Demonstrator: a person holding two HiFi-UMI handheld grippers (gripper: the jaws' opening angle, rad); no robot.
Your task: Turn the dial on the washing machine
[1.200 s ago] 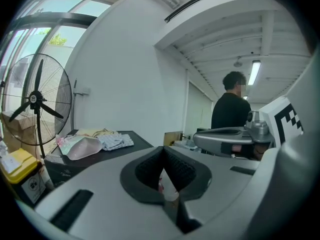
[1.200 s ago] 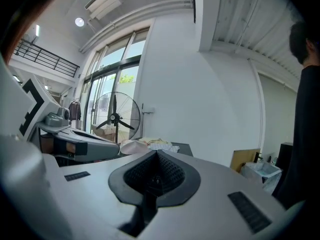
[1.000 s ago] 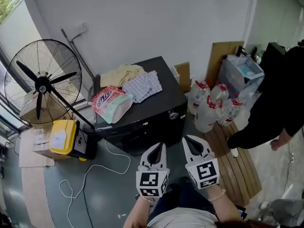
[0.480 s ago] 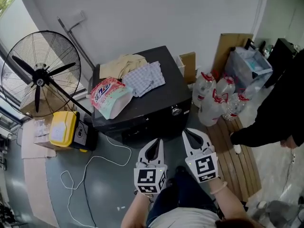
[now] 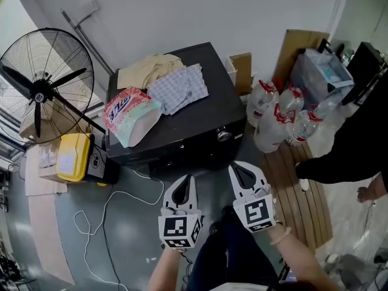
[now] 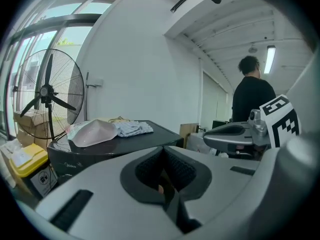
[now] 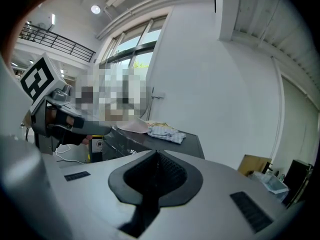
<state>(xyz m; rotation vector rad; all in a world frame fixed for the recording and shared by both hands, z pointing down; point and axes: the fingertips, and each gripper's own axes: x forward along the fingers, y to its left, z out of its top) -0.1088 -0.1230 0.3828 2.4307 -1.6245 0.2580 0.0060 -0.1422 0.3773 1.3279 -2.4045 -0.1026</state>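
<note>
Head view: the black washing machine (image 5: pixel 182 132) stands against the wall. Its small silvery dial (image 5: pixel 223 135) sits on the front panel near the right corner. The left hand-held gripper (image 5: pixel 183 187) and right hand-held gripper (image 5: pixel 242 173) hang low by the person's legs, well apart from the machine. The dial lies at about 1 o'clock from the left and 11 o'clock from the right.

Left gripper view: the left hand-held gripper (image 6: pixel 162 156) has its jaws pressed together on nothing. The machine (image 6: pixel 115 144) lies at 10 o'clock, with cloths (image 6: pixel 131 128) on its lid.

Right gripper view: the right hand-held gripper (image 7: pixel 156 159) is likewise closed and empty. The machine (image 7: pixel 150 139) is straight ahead, its dial not made out.

The dial looks rigid, smooth and fixed to a heavy body. It probably wants opened jaws pinching opposite sides of its rim, then a twist, with slipping the likely risk.
</note>
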